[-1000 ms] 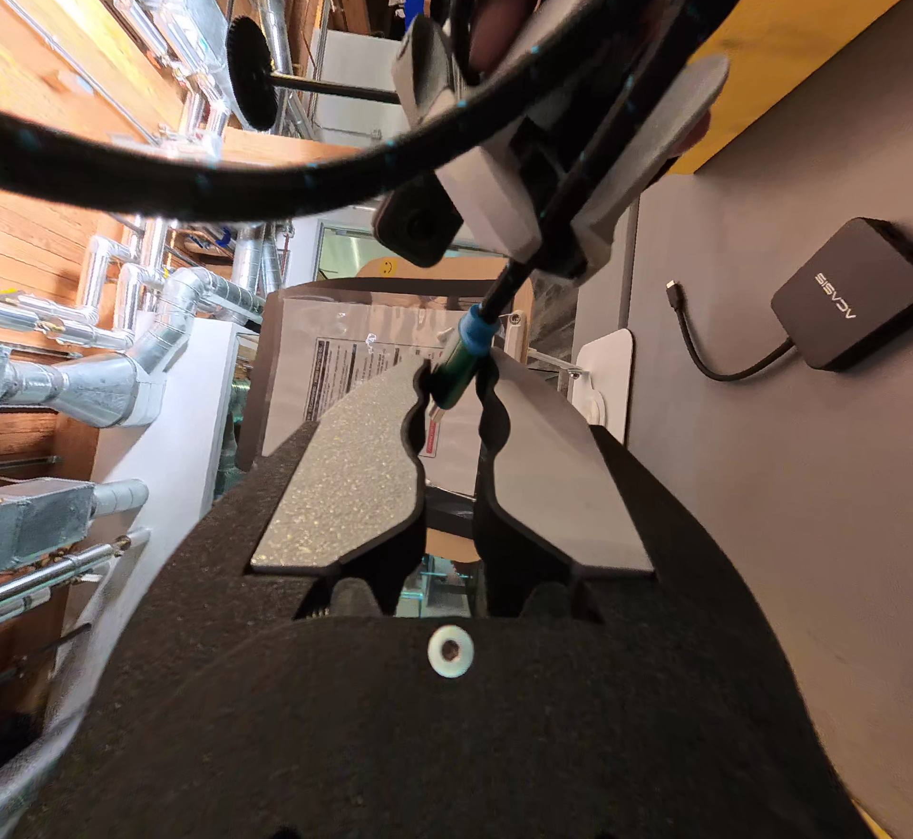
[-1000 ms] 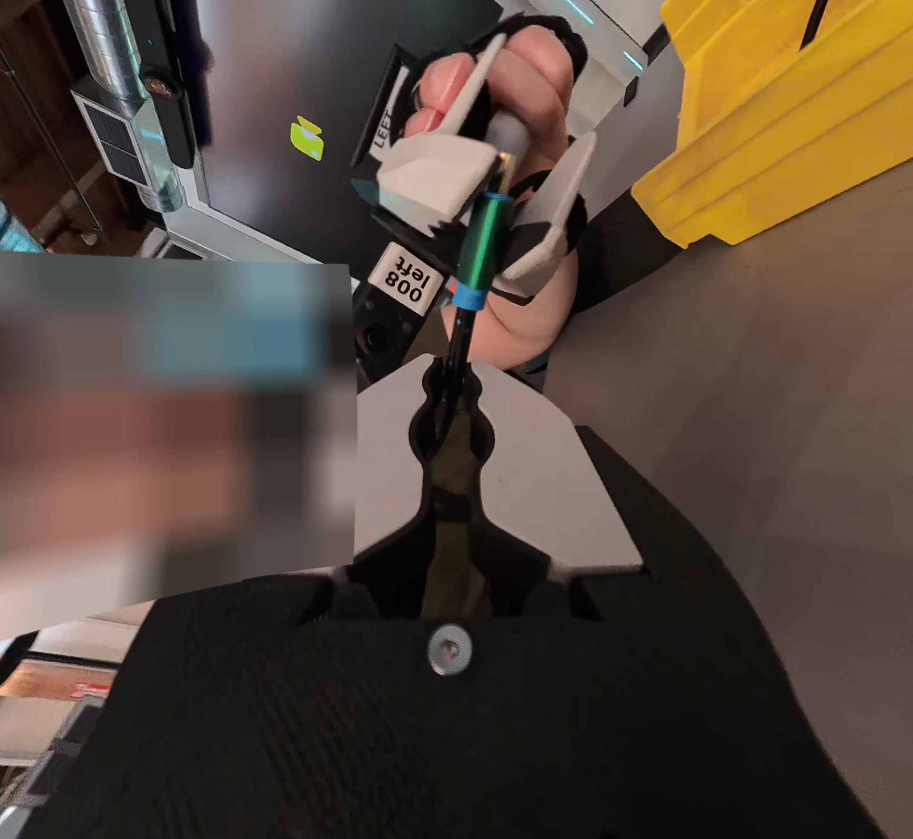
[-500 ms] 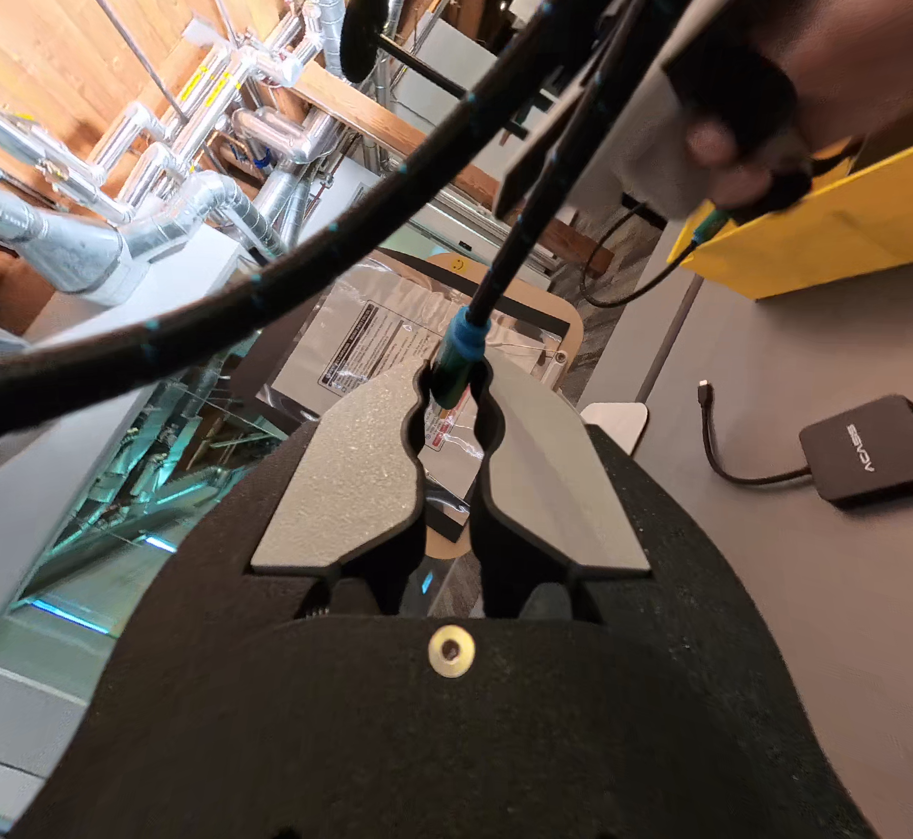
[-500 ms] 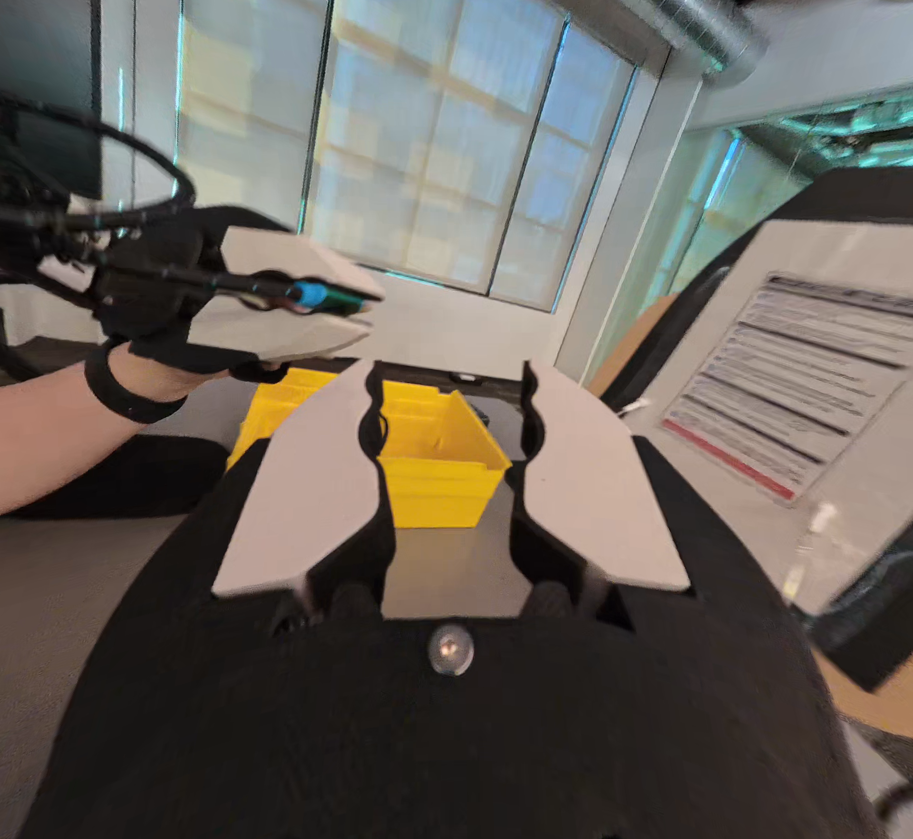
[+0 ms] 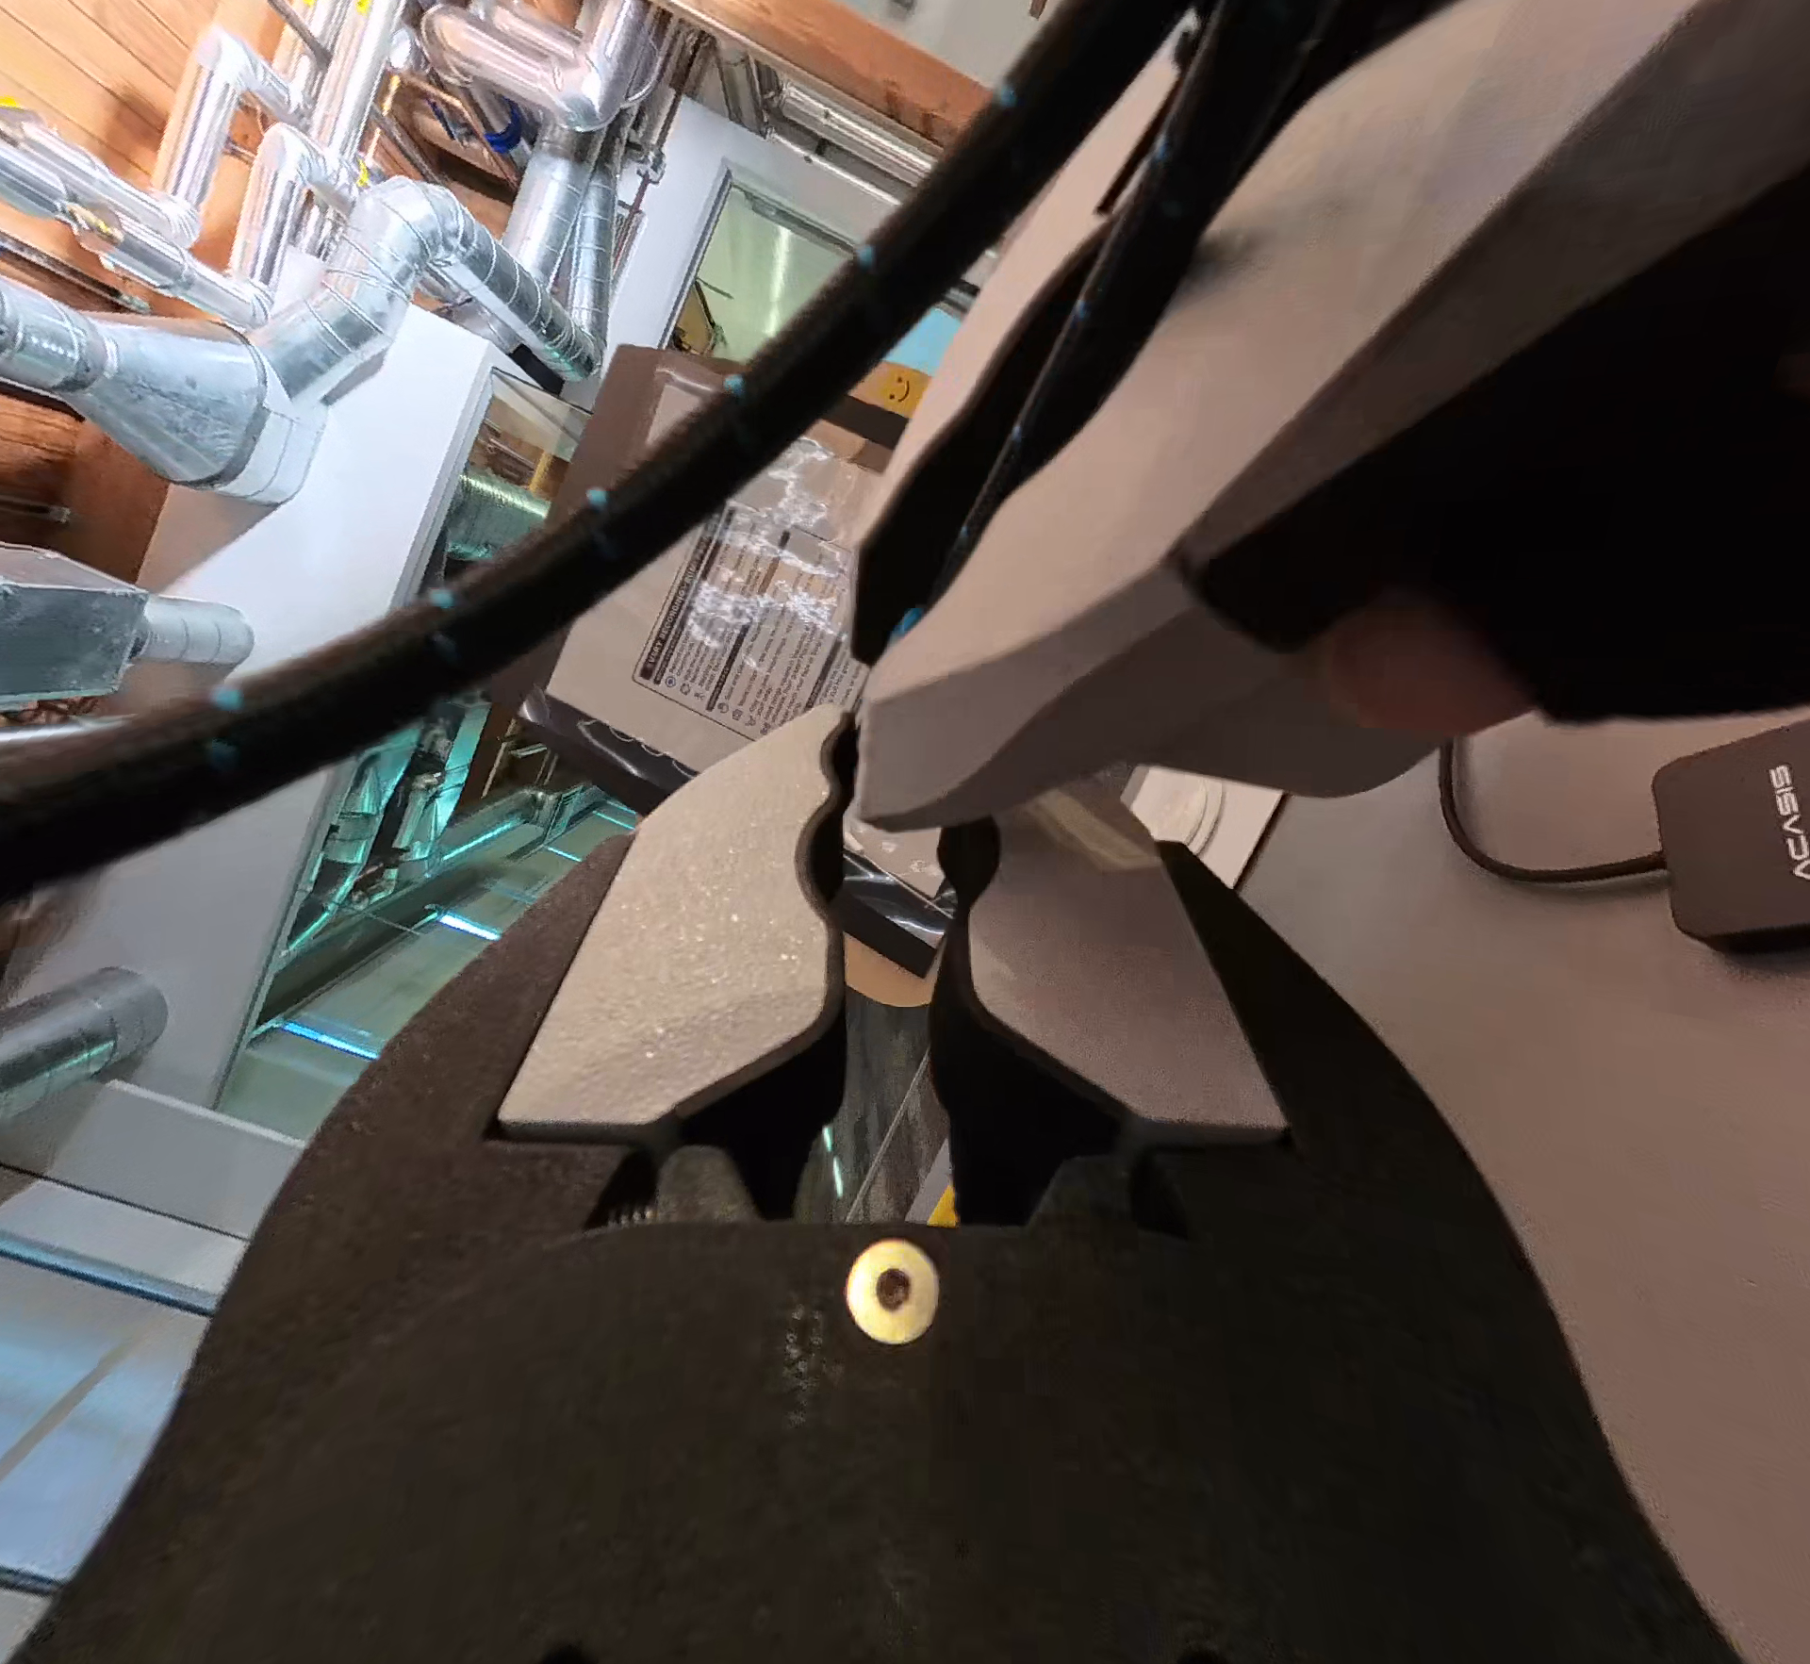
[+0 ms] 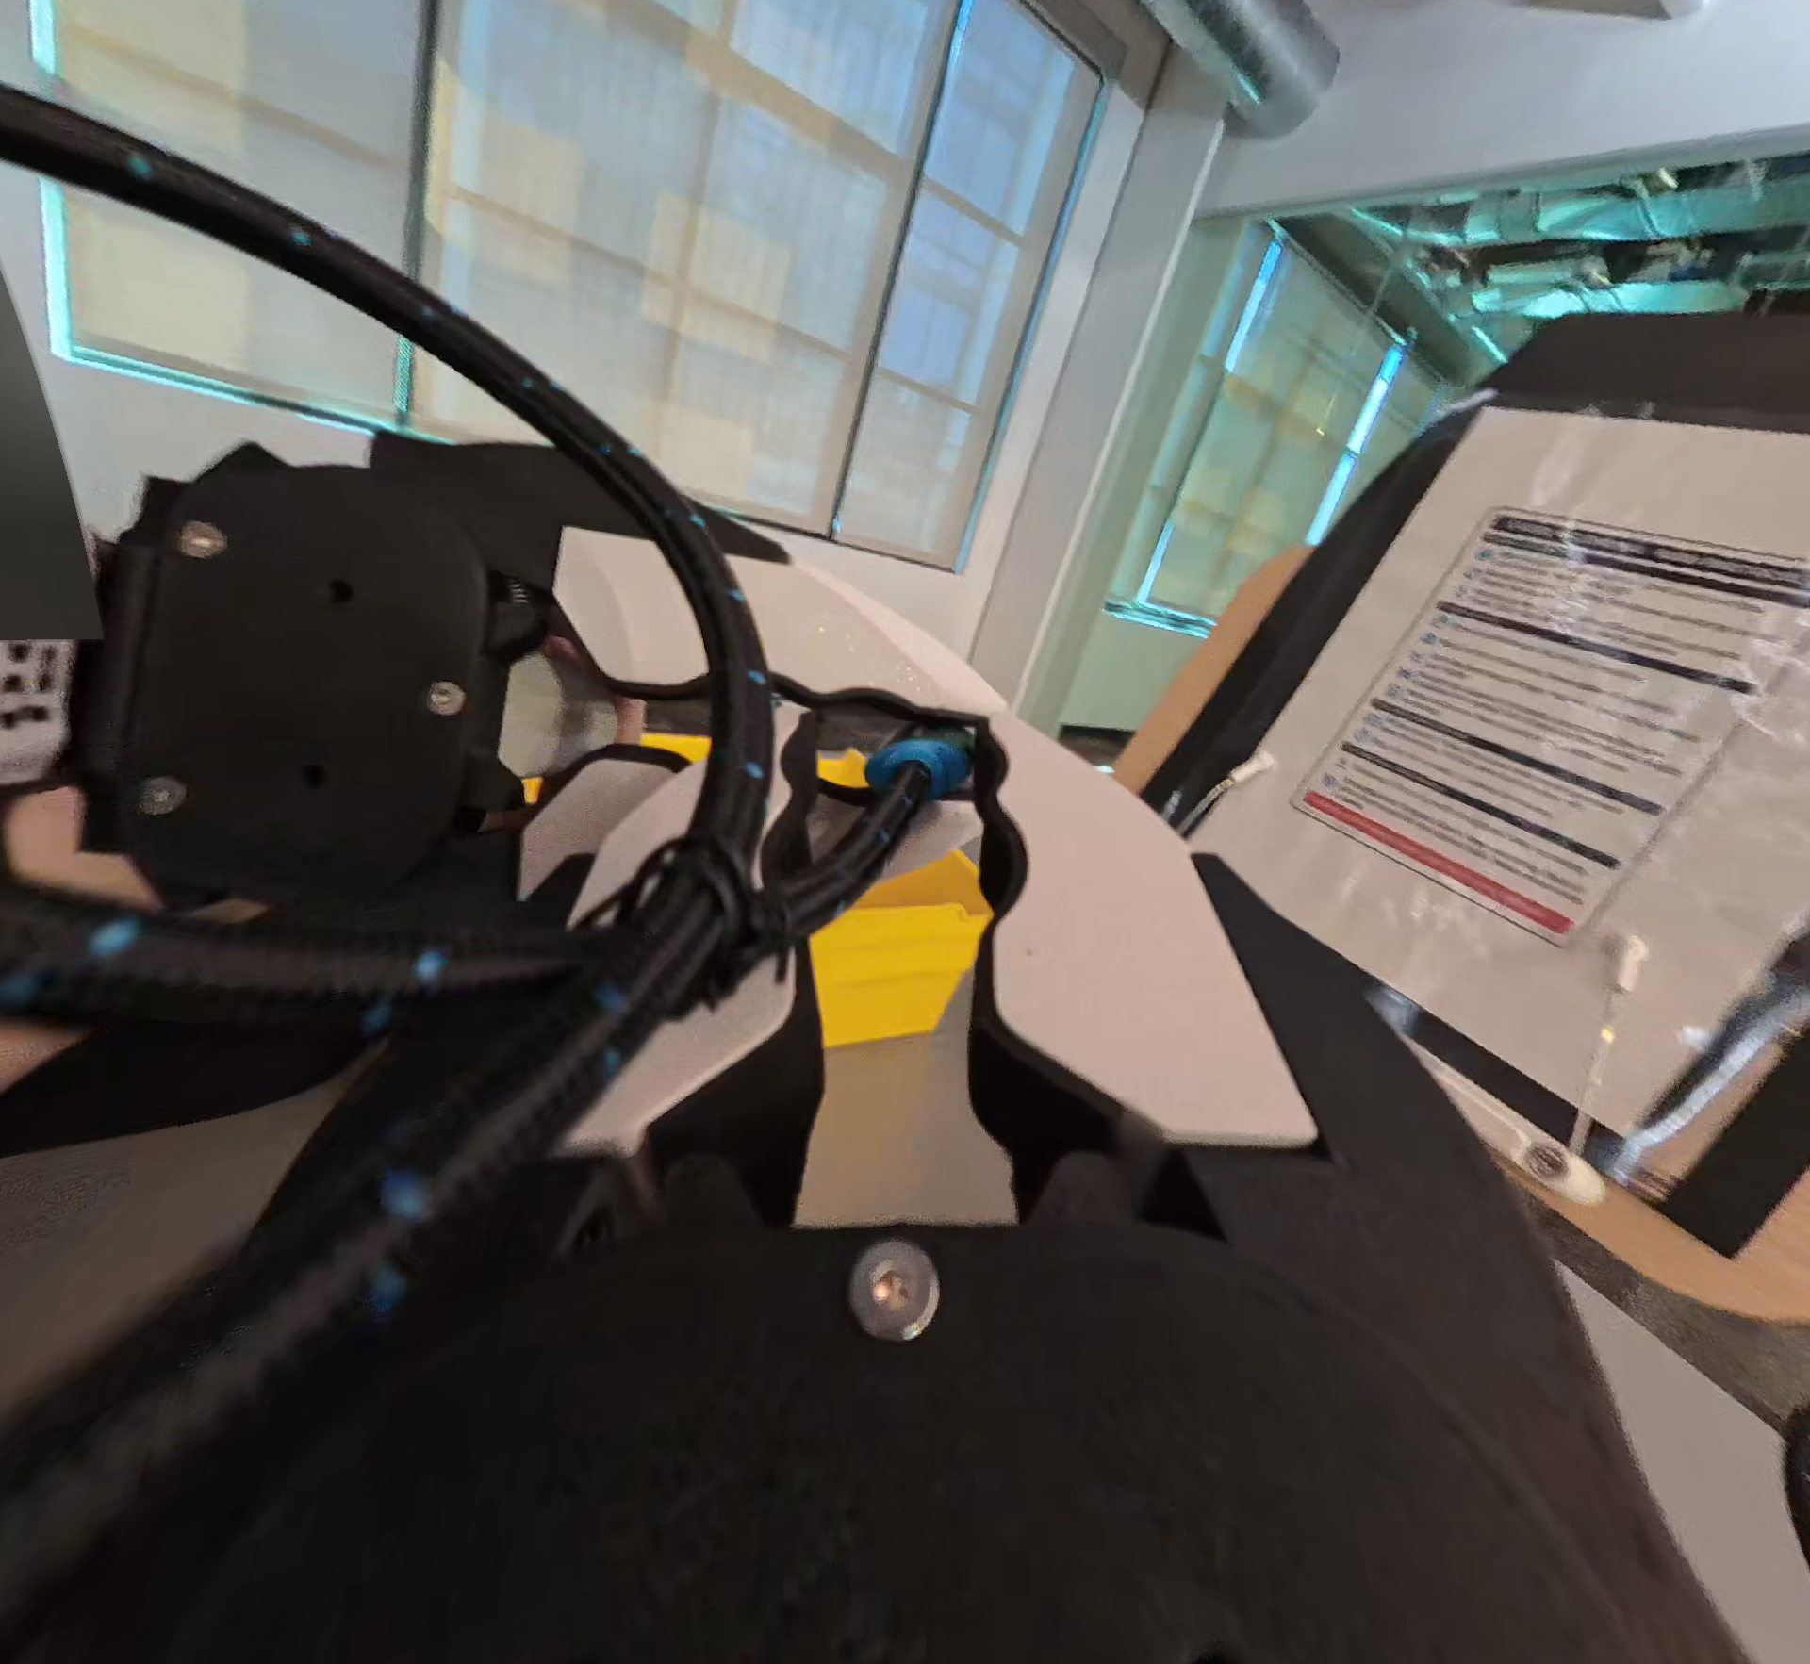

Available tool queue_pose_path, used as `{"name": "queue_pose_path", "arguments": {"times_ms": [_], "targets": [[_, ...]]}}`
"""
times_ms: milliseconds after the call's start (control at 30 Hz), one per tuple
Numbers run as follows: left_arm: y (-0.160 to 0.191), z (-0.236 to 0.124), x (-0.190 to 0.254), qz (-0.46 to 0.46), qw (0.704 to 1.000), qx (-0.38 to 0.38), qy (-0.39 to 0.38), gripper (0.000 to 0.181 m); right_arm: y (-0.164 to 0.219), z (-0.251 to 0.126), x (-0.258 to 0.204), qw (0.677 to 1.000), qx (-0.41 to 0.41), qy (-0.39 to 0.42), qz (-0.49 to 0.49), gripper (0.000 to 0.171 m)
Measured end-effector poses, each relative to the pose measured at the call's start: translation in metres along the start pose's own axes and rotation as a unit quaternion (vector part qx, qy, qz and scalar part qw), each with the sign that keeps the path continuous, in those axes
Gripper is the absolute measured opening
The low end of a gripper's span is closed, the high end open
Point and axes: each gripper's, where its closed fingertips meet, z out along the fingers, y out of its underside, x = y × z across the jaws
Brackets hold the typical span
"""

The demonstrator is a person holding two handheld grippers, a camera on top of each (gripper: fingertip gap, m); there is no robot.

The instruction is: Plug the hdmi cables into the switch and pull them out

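Arcing from the lower left to the top of the left wrist view, the HDMI cable (image 5: 588, 530) is thick, black and braided, flecked with blue. It hangs in the air, clear of the grey table (image 5: 1567, 1225).

The right wrist view shows its end. The HDMI plug (image 6: 916, 765) wears a blue collar, and the spare loops of cable are bound in a knot just behind it. The plug's long axis runs from lower left to upper right there, with the plug end pointing away, toward the laminated sheet (image 6: 1528, 735). The plug sits at the fingertips of the left gripper (image 5: 896, 819), whose jaws are drawn close and pinch it. The right gripper (image 6: 896, 735) has its jaws spread and straddles the cable just behind the collar, without clamping it. A yellow bin (image 6: 891, 970) shows through the gap.

Only the left wrist view shows the switch (image 5: 1753, 843), a flat black box with a thin lead, lying near the table's far edge and well apart from the plug. In that view the right gripper's finger hides the plug, and the metal ducts (image 5: 196, 383) fill the upper left.
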Motion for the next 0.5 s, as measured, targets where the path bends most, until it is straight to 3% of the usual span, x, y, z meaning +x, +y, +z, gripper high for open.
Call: {"name": "queue_pose_path", "arguments": {"times_ms": [33,167,500], "targets": [[0.000,0.001,0.001,0.001,1.000,-0.003,0.001,0.014,0.003,0.000,0.003,1.000,-0.008,0.015,-0.007,0.026],[0.006,0.003,0.005,0.032,0.999,-0.031,-0.002,0.012,0.010,0.002,0.007,0.999,-0.040,0.027,-0.021,0.019],[0.015,0.005,0.011,0.054,0.997,-0.061,0.015,0.012,0.020,0.004,0.006,0.996,-0.082,0.015,-0.030,0.021]]}}
